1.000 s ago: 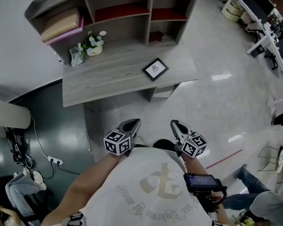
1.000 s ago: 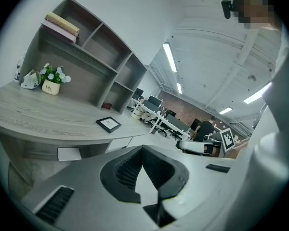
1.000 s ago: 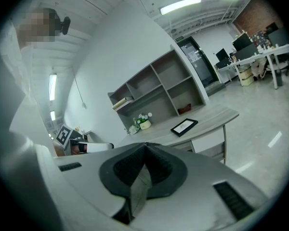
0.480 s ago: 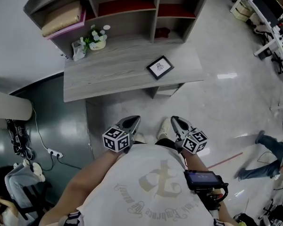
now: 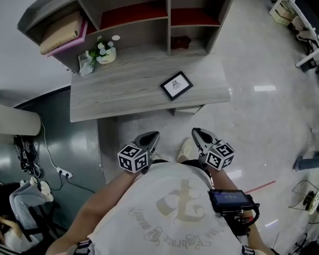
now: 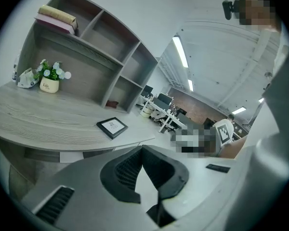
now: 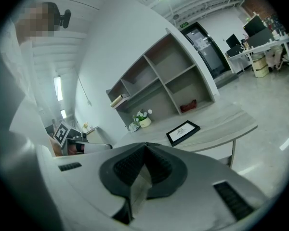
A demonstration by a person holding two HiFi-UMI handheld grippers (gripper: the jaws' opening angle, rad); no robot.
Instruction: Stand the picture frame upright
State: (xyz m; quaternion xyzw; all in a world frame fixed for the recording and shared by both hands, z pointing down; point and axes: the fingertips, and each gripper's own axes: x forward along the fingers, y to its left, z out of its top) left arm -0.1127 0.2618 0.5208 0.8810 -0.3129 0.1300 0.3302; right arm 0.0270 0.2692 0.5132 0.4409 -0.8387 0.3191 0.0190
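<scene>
The glossy floor [image 5: 255, 110] takes up most of the head view. On it stands a grey wooden shelf [image 5: 167, 15] with open compartments, against the wall. A long flat box [image 5: 61, 30] lies in its top left compartment and a small dark red thing [image 5: 179, 41] in a lower one on the right. The tabletop [image 5: 111, 97] runs out from the foot of the shelf. The person's white printed shirt [image 5: 175, 211] fills the bottom of the view, with a black device [image 5: 231, 201] at the waist.

The left tool [image 5: 150, 138] and right tool [image 5: 196, 134] are held side by side just in front of the chest, over the floor, well apart from the tabletop and pointing toward it. Both are clenched, with nothing between the jaws.

The frame [image 5: 176, 85] lies flat, face up, on the right part of the tabletop near its front edge, turned askew to that edge. A small pot of white flowers [image 5: 105, 51] stands at the back left, with a crumpled wrapper [image 5: 86, 64] just beside it.
</scene>
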